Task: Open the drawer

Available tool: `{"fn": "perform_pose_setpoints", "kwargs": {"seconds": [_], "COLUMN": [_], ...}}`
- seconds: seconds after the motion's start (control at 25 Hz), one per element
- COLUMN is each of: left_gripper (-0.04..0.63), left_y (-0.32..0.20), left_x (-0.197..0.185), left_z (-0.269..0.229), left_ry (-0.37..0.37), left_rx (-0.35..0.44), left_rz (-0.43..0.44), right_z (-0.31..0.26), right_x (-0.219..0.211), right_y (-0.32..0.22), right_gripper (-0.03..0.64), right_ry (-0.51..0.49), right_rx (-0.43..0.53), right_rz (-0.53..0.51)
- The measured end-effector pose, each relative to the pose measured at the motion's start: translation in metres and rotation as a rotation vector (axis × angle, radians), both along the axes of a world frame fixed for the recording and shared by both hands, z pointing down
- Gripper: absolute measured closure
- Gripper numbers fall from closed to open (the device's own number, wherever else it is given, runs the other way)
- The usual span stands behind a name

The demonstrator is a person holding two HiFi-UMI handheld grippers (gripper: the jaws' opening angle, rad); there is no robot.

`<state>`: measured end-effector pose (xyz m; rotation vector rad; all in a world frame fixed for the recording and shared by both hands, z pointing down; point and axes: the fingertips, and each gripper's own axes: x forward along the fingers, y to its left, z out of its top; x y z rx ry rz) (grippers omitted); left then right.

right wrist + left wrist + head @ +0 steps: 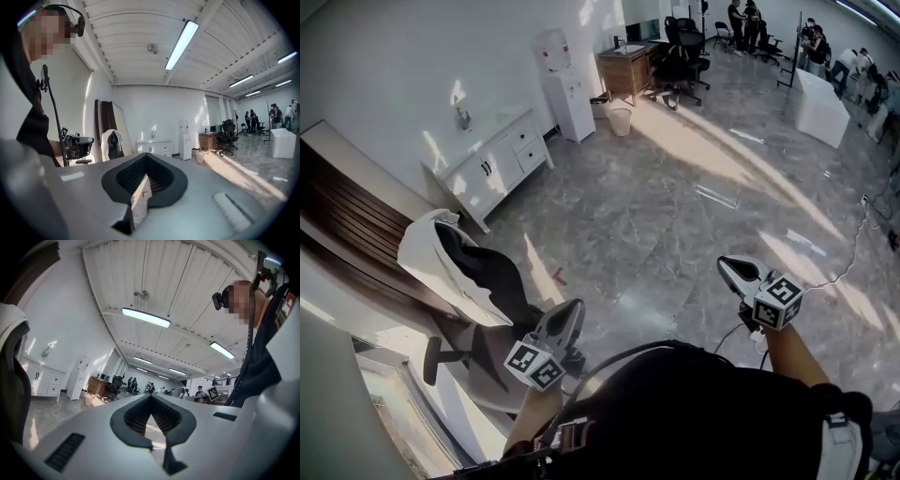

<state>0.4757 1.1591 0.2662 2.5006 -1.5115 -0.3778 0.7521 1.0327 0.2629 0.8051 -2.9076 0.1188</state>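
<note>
A white jacket (429,255) hangs over a black office chair (487,281) on a sunlit grey marble floor (675,206). By the far wall stand a white water dispenser (567,89), a pale waste bin (620,120) and a wooden desk (626,70); people (745,21) gather beyond.

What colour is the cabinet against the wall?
White; the cabinet shows best in the head view.
</note>
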Motion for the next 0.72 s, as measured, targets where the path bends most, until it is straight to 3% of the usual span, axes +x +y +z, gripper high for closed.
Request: {"fn": "perform_pose_setpoints", "kwargs": {"seconds": [0.32, 0.52, 0.72], "left_gripper": [0.595, 0.595, 0.595], "left_y": [-0.039, -0.082, -0.155], "left_x": [-0.026, -0.018, 0.008], "left_z": [0.014, 0.007, 0.001], "left_ry": [0.002, -0.038, -0.016], "left_rx": [-0.032, -0.027, -0.025], "left_rz": [-0.047, -0.118, -0.181], "right_z": [0.01, 0.011, 0.001], "right_x": [-0.031, -0.034, -0.027], "right_y": [-0.06, -0.127, -0.217], "right_gripper": [0.617, 0.618, 0.617], "right_ry": [-0.011, -0.036, -0.059], "right_rx": [-0.015, -0.013, -0.018], "right_rz": [-0.034, -0.111, -0.183]}}
